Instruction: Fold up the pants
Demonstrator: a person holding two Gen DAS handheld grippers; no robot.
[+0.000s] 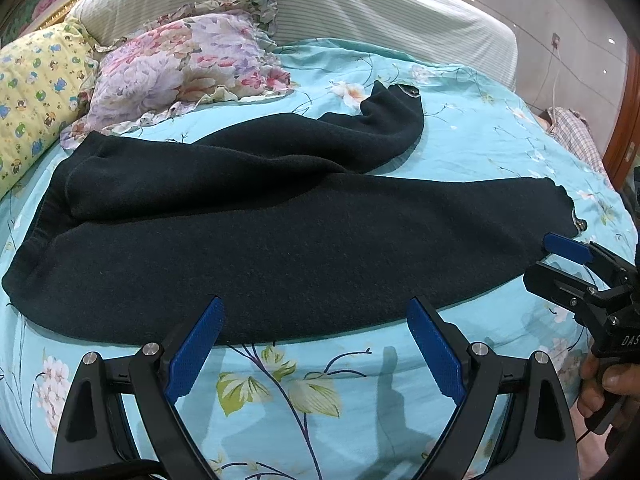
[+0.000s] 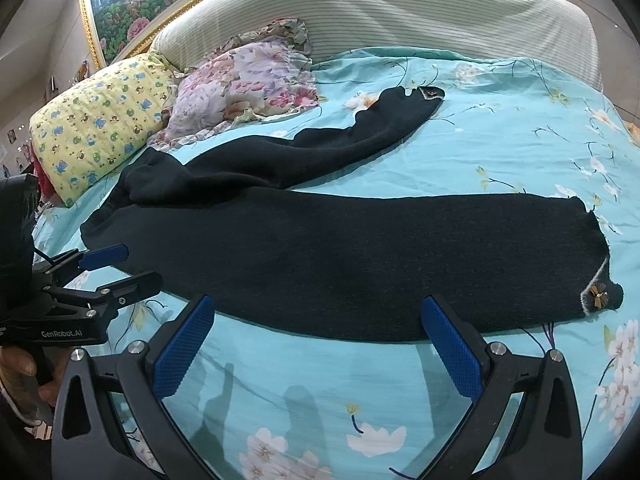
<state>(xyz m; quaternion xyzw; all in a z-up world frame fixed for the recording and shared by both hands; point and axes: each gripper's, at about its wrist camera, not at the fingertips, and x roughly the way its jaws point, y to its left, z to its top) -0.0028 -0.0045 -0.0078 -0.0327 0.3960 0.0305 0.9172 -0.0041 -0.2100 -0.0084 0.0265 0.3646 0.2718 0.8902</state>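
Dark navy knit pants (image 1: 280, 240) lie spread on the bed, waist at the left, two legs running right. The near leg lies flat; the far leg bends away toward the headboard. The pants also show in the right wrist view (image 2: 360, 264), with a small bow trim (image 2: 599, 299) at the near cuff. My left gripper (image 1: 316, 320) is open and empty, hovering at the near edge of the pants. My right gripper (image 2: 320, 316) is open and empty, also at the near edge, closer to the cuff. Each gripper shows in the other's view: the right (image 1: 560, 256), the left (image 2: 116, 264).
The bed has a turquoise floral sheet (image 1: 320, 400). A floral pillow (image 1: 188, 60) and a yellow printed pillow (image 1: 36, 92) lie at the back left by the striped headboard (image 1: 360, 4). A checked cloth (image 1: 576, 132) lies at the bed's right edge.
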